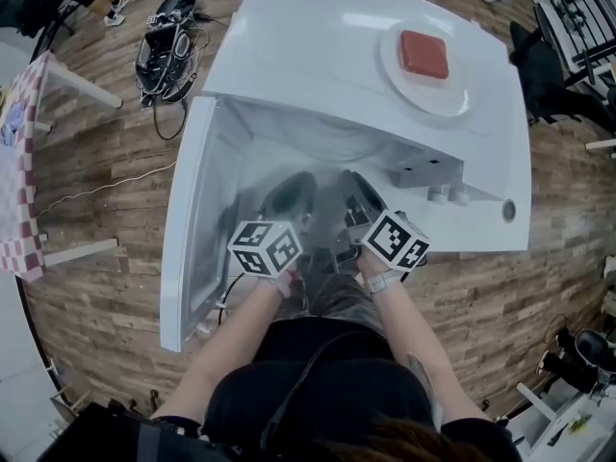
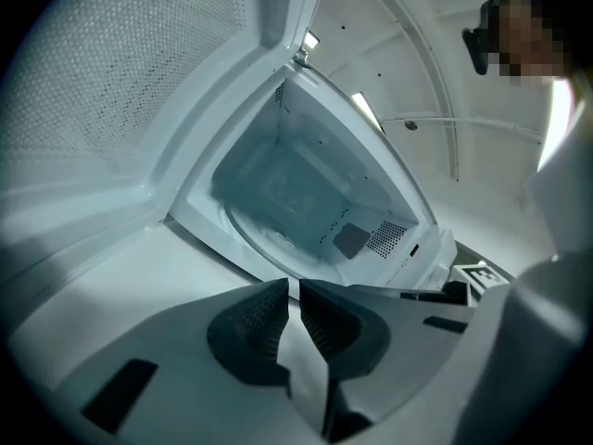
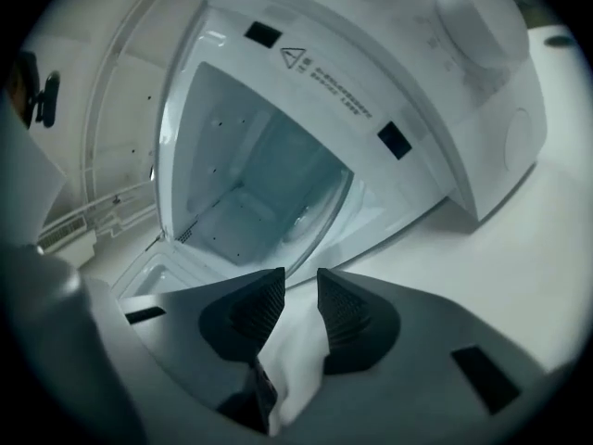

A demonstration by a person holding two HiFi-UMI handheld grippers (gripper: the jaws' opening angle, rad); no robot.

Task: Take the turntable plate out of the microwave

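Observation:
The white microwave (image 1: 318, 37) stands with its door (image 1: 192, 219) swung open to the left. Inside lies the clear glass turntable plate (image 2: 266, 236), its curved rim also showing in the right gripper view (image 3: 315, 219). Both grippers hang just in front of the opening and point into the cavity, short of the plate. My left gripper (image 2: 294, 290) has its jaws a narrow slit apart with nothing between them. My right gripper (image 3: 301, 284) stands a little wider, also empty. From above, the left gripper (image 1: 292, 192) and right gripper (image 1: 354, 191) sit side by side.
On top of the microwave is a white plate (image 1: 452, 89) bearing a red block (image 1: 424, 54). Control knobs (image 1: 445, 193) lie right of the opening. Cables and gear (image 1: 166, 51) sit on the wooden floor; a table with a chequered cloth (image 1: 17, 162) stands at the left.

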